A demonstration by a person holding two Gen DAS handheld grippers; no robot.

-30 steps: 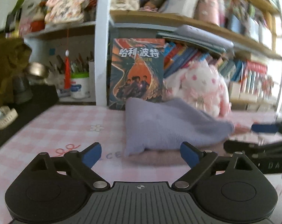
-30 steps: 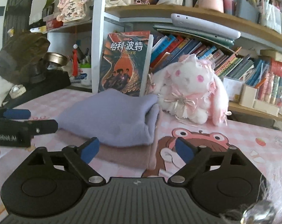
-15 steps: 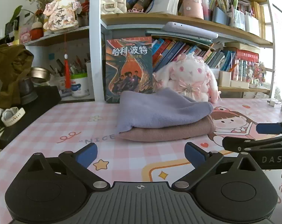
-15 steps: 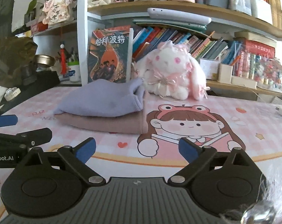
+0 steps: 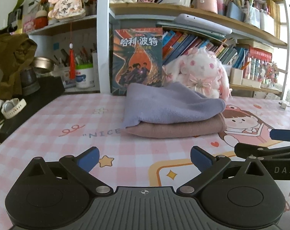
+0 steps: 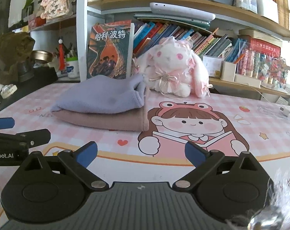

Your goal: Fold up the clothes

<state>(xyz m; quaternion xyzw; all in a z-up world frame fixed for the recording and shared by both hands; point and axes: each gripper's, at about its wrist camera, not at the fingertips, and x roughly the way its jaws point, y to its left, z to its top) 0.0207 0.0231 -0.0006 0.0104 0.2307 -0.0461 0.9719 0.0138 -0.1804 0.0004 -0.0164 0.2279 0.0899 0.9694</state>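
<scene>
A folded lavender cloth (image 5: pixel 170 103) lies on top of a folded dusty-pink cloth (image 5: pixel 175 128) at the back middle of the pink patterned desk mat (image 5: pixel 68 118). The stack also shows in the right wrist view, lavender cloth (image 6: pixel 100 97) over pink cloth (image 6: pixel 106 120). My left gripper (image 5: pixel 144 158) is open and empty, well in front of the stack. My right gripper (image 6: pixel 141 153) is open and empty, in front of and right of the stack. Each gripper's fingers show at the edge of the other's view.
A white plush rabbit (image 5: pixel 200 74) and an upright book (image 5: pixel 138 59) stand just behind the stack, below crowded shelves. A black box with a watch (image 5: pixel 12 105) sits at the left edge. A charger and cable (image 6: pixel 287 111) lie at far right.
Both grippers have pulled back from the stack toward the front of the desk, staying open and empty. The stack now lies farther away and has not shifted.
</scene>
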